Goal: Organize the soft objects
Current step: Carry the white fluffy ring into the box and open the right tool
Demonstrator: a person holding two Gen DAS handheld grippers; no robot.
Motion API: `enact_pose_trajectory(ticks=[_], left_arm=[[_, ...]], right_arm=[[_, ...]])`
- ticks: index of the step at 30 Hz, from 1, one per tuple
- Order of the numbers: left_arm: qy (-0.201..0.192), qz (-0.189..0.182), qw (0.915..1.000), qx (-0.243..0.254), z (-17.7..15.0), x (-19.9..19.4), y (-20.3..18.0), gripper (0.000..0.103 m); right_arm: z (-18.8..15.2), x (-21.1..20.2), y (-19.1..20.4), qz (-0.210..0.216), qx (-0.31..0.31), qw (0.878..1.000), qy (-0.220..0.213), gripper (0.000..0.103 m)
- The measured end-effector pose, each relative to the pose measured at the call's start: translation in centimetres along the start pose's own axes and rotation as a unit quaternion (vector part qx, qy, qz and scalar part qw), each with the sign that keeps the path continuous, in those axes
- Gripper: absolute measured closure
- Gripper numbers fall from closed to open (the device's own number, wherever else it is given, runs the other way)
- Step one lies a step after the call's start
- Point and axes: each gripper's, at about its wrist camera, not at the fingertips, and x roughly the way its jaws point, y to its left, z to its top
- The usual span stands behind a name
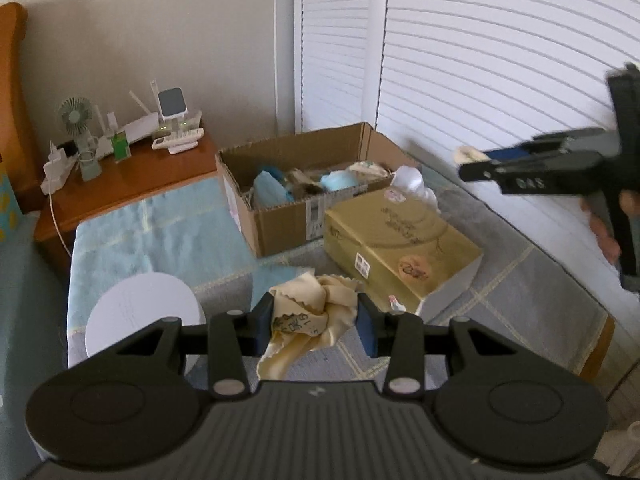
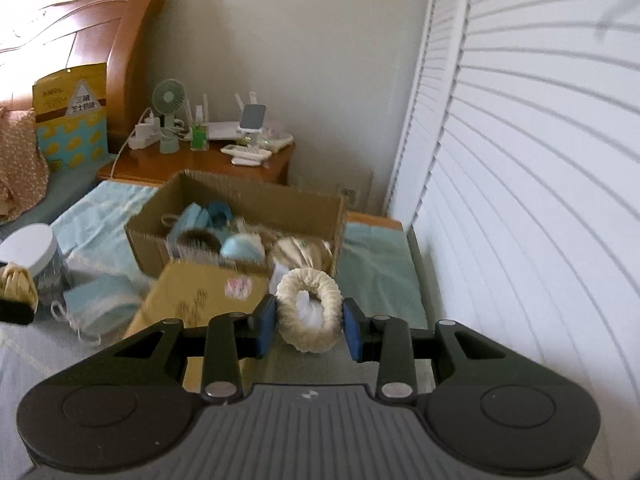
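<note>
Cardboard box (image 2: 236, 216), open-topped and part-filled w/ soft items, was seen ahead of and below both tools, nearer the right gripper (image 2: 309, 326), clamped on a cream fluffy ring scrunchie (image 2: 308, 316), than the left gripper (image 1: 316, 322), pinching a crumpled pale-yellow cloth (image 1: 312, 312).

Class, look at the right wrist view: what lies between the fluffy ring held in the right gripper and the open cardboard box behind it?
In the right wrist view, the gold box lies between the fluffy ring, clamped in the right gripper, and the cardboard box.
</note>
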Motion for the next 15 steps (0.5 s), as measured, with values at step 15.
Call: enact_pose_trajectory(ticks=[15], left_arm=[[0.003,0.016,0.9996,-0.023,0.6,0.9,2.2,0.062]], right_arm=[[7.1,8.7,-0.1,0.014,-0.033,0.999,0.004,0.063]])
